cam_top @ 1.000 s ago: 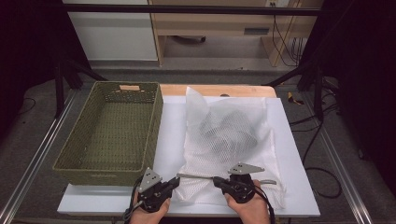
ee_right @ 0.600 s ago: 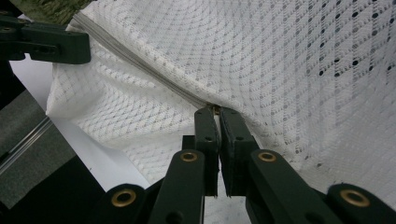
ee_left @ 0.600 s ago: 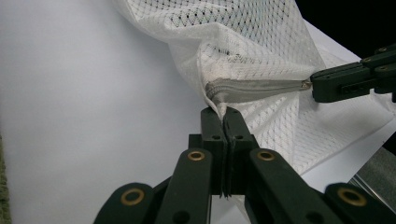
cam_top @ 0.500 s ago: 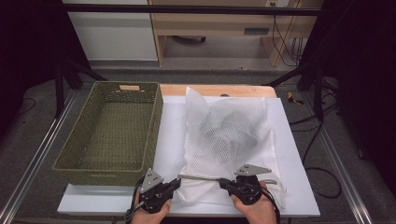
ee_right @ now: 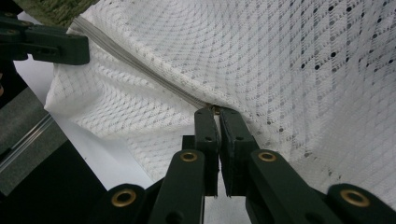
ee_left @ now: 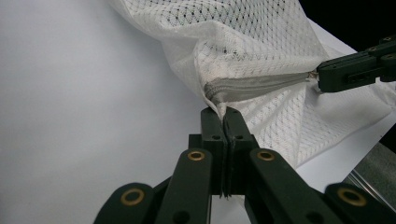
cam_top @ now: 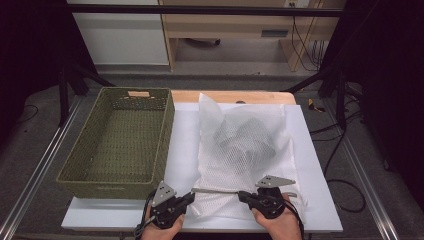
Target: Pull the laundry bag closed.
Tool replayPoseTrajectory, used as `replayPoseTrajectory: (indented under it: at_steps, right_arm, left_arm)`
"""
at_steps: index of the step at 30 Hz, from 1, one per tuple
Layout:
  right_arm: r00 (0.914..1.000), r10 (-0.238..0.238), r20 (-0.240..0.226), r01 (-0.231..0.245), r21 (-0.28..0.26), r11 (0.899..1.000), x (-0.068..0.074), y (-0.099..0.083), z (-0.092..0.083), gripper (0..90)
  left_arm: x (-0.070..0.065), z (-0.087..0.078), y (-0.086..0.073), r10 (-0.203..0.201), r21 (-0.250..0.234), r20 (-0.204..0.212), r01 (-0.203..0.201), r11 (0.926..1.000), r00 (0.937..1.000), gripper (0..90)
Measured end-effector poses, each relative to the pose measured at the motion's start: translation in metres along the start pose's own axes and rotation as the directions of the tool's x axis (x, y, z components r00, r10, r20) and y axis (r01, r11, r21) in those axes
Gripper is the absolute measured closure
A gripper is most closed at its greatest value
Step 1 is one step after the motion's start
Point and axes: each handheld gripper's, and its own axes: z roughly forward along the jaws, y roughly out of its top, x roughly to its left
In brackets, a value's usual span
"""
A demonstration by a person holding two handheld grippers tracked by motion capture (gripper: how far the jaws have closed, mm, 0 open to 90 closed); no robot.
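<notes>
Black jaws of the left gripper (ee_left: pixel 223 116) pinch the corner of the white mesh bag (cam_top: pixel 240 145) at its zipper (ee_left: pixel 254 86) end; the right gripper (ee_right: pixel 214 112) clamps the zipper's far end, pulling it taut. Beyond them at twelve o'clock the bag lies on the white table (cam_top: pixel 182 135). At ten o'clock sits the green basket (cam_top: pixel 122 140).

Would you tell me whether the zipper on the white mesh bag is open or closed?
Closed: the zipper runs as one unbroken grey line between the left gripper and the right gripper.
</notes>
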Motion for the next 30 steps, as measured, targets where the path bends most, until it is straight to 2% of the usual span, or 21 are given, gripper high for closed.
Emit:
replayPoseTrajectory:
  at_steps: [21, 30]
  right_arm:
    - [0.9994, 0.019, 0.028, -0.019, 0.005, 1.0, -0.014, -0.008, -0.012, 87.0]
    - [0.9983, 0.041, 0.042, -0.041, 0.011, 0.999, -0.021, -0.013, -0.019, 86.9]
  left_arm:
    - [0.002, 0.0, 0.0, -0.003, 0.004, -0.006, 0.003, 1.0, 1.0, 89.3]
    - [0.005, -0.002, 0.001, -0.012, -0.005, -0.013, 0.012, 0.9999, 0.9998, 89.3]
